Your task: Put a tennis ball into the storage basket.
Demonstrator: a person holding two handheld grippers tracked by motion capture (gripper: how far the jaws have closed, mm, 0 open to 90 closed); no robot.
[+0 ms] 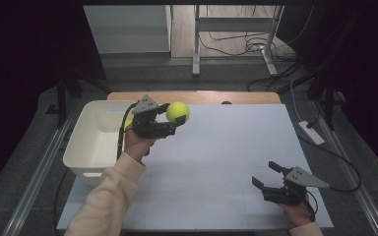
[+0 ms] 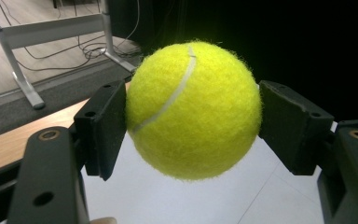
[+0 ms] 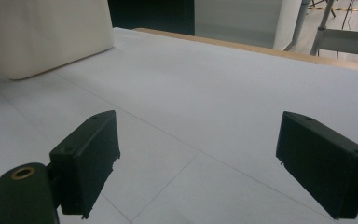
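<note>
High view first: the left tool (image 1: 173, 118) is up off the bench (image 1: 226, 162) and has a yellow tennis ball (image 1: 177, 112) clamped between its two black jaws. The ball sits at the very tip of the tool, and one jaw presses on each side of it. A hand (image 1: 137, 142) in a cream sleeve (image 1: 109, 196) holds this tool from below. Just behind the tool, on its far side from the ball, stands a white tub (image 1: 94, 142). The ball is in the air over the white bench top, close to the tub but not over it.

Left gripper view shows the same ball (image 2: 193, 109) up close. It is fuzzy and bright, with a pale curved line running down it. The left tool (image 2: 193, 116) squeezes it from both sides, and the flat pads (image 2: 114, 123) touch the fuzz. Under the ball lies the white bench (image 2: 186, 200), and past it there is a strip of wood at the edge.

The right tool (image 1: 267, 175) rests low near the person's side of the bench, well apart from the ball and the other tool. Its jaws stand wide apart with nothing between them. Right gripper view looks along this tool (image 3: 196, 158), and the bare white bench (image 3: 205, 93) lies in front of its spread jaws. Far off ahead of it, to one side, is the rounded corner of the white tub (image 3: 46, 37).
</note>
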